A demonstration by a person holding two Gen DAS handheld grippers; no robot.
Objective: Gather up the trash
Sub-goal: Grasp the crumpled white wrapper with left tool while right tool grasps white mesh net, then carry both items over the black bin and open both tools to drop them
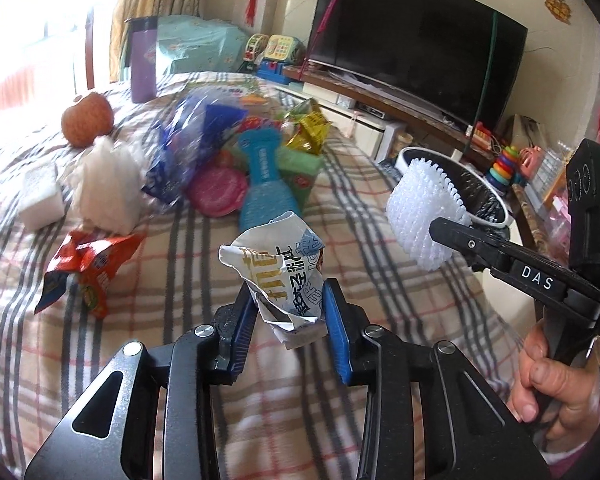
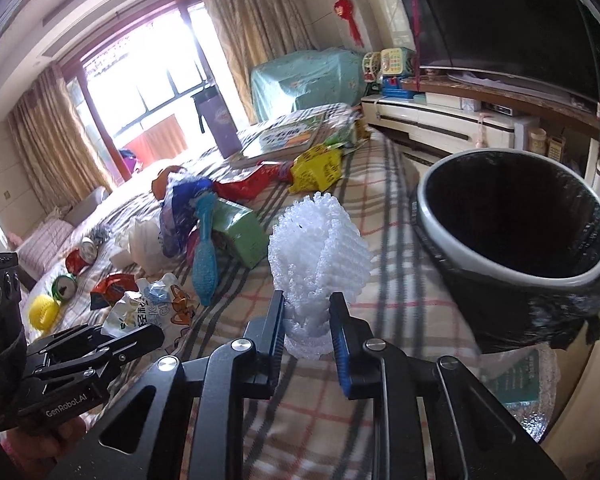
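- Plaid-blanket bed [image 1: 380, 208], litter ahead of both claws.
- Left gripper [image 1: 288, 312] pinches crumpled white printed paper wrapper [image 1: 280, 264]: light, crushable.
- Right gripper [image 2: 306, 320] clamps white foam fruit net [image 2: 320, 248] at its base: soft, springy; black-lined bin [image 2: 512, 216] just right.

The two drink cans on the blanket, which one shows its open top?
The green drink can, nearest the yellow foam net: its dark opening faces the right wrist camera. The red drink can behind it shows a pale end.
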